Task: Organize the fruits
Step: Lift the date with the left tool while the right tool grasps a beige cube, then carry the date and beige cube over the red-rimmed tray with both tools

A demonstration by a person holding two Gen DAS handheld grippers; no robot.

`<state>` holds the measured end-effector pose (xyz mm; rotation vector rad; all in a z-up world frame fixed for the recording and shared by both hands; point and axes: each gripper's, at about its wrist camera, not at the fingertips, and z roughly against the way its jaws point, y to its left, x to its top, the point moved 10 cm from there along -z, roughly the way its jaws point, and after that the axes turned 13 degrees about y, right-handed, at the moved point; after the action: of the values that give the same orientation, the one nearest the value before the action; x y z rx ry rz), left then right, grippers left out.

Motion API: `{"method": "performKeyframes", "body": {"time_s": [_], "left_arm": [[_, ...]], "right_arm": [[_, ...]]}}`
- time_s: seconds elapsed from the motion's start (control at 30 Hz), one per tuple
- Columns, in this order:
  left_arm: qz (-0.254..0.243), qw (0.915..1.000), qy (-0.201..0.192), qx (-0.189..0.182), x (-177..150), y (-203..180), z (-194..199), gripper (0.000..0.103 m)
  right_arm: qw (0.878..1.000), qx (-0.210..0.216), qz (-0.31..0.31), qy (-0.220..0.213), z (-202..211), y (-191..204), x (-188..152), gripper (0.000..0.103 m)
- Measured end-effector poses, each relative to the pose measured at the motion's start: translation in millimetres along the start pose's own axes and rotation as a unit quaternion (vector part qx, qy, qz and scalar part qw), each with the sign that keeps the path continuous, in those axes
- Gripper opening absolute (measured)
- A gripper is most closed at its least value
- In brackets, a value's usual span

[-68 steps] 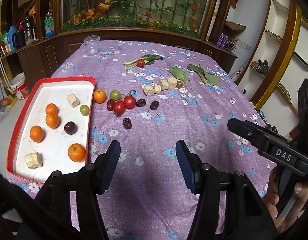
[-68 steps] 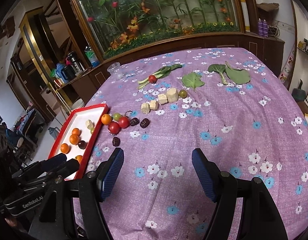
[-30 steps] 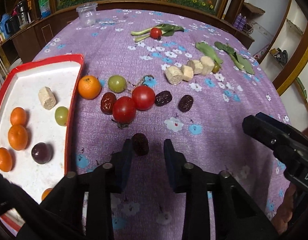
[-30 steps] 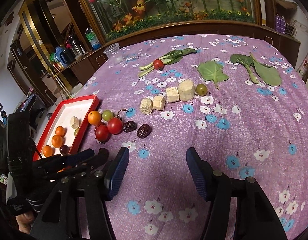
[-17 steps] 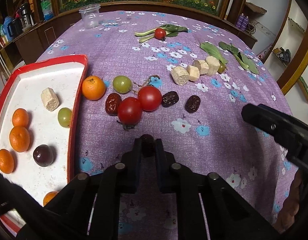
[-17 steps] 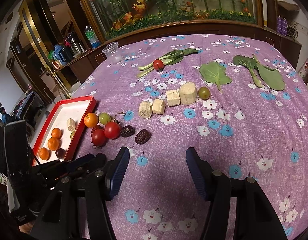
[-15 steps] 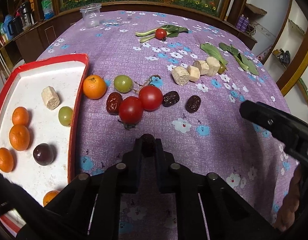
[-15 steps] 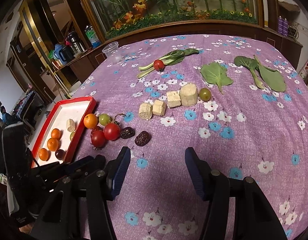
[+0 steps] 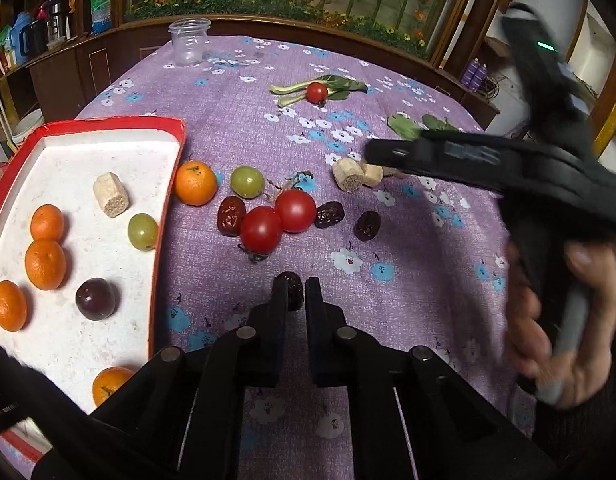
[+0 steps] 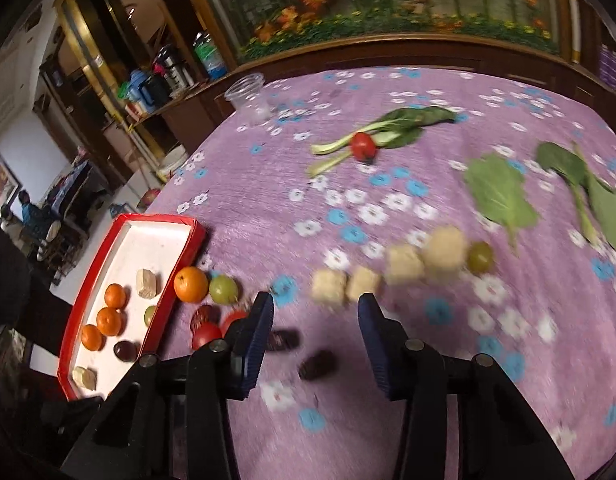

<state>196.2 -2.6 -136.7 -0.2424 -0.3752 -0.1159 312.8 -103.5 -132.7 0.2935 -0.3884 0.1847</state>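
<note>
Left gripper [image 9: 296, 294] pinches 1 date [image 9: 292, 294]; right gripper [image 10: 315, 320], blurred, looks spread.

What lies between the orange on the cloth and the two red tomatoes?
In the left wrist view, a green grape and a reddish-brown date lie between the orange beside the tray and the tomatoes.

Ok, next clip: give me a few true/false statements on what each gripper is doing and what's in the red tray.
1. The left gripper is shut on a dark date. True.
2. The right gripper holds a tomato. False: it is open and holds nothing.
3. The red tray holds only oranges. False: a green grape, a dark plum and pale chunks lie there too.
4. An orange sits on the cloth just outside the tray. True.
</note>
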Motion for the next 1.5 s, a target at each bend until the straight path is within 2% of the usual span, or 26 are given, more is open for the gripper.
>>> {"method": "performKeyframes", "body": {"time_s": [0.1, 0.3, 0.6, 0.73, 0.77, 0.8, 0.83, 0.9, 1.03, 1.2, 1.37, 1.5], "left_arm": [[0.004, 1.0000, 0.000, -0.004, 0, 4, 1, 0.006], [0.009, 0.9999, 0.001, -0.013, -2, 11, 2, 0.006], [0.002, 0.9997, 0.000, -0.024, -2, 9, 2, 0.006], [0.004, 0.9993, 0.004, -0.038, -1, 7, 0, 0.007], [0.002, 0.9992, 0.008, -0.040, 0, 6, -2, 0.011], [0.002, 0.9992, 0.010, -0.039, 0, 6, -3, 0.012], [0.001, 0.9993, 0.010, -0.037, 0, 6, -4, 0.012], [-0.002, 0.9994, 0.015, -0.032, 0, 4, -6, 0.015], [-0.008, 0.9993, 0.023, -0.029, -1, 0, -11, 0.018], [-0.020, 0.9990, 0.037, -0.015, 0, -4, -22, 0.018], [-0.028, 0.9984, 0.040, 0.029, 3, -2, -27, 0.018], [-0.027, 0.9962, 0.063, 0.054, 0, 5, -39, 0.018]], "right_arm": [[1.000, -0.007, 0.008, 0.015, -20, 6, 13, 0.034], [0.998, -0.058, 0.015, 0.025, -40, 7, 18, 0.033], [0.990, -0.134, 0.025, 0.025, -49, -1, 16, 0.033], [0.987, -0.152, 0.033, 0.025, -50, -1, 16, 0.033], [0.987, -0.156, 0.035, 0.023, -50, -1, 15, 0.030], [0.985, -0.167, 0.040, 0.022, -50, -1, 15, 0.026], [0.984, -0.174, 0.044, 0.019, -49, -1, 14, 0.026], [0.985, -0.169, 0.044, 0.017, -48, -1, 14, 0.026], [0.992, -0.123, 0.030, 0.005, -38, -1, 13, 0.026], [0.995, -0.083, 0.010, -0.044, -3, -3, 18, 0.025], [0.996, -0.054, -0.001, -0.076, 21, -7, 20, 0.025], [0.996, -0.040, -0.004, -0.081, 25, -7, 19, 0.025]]}}
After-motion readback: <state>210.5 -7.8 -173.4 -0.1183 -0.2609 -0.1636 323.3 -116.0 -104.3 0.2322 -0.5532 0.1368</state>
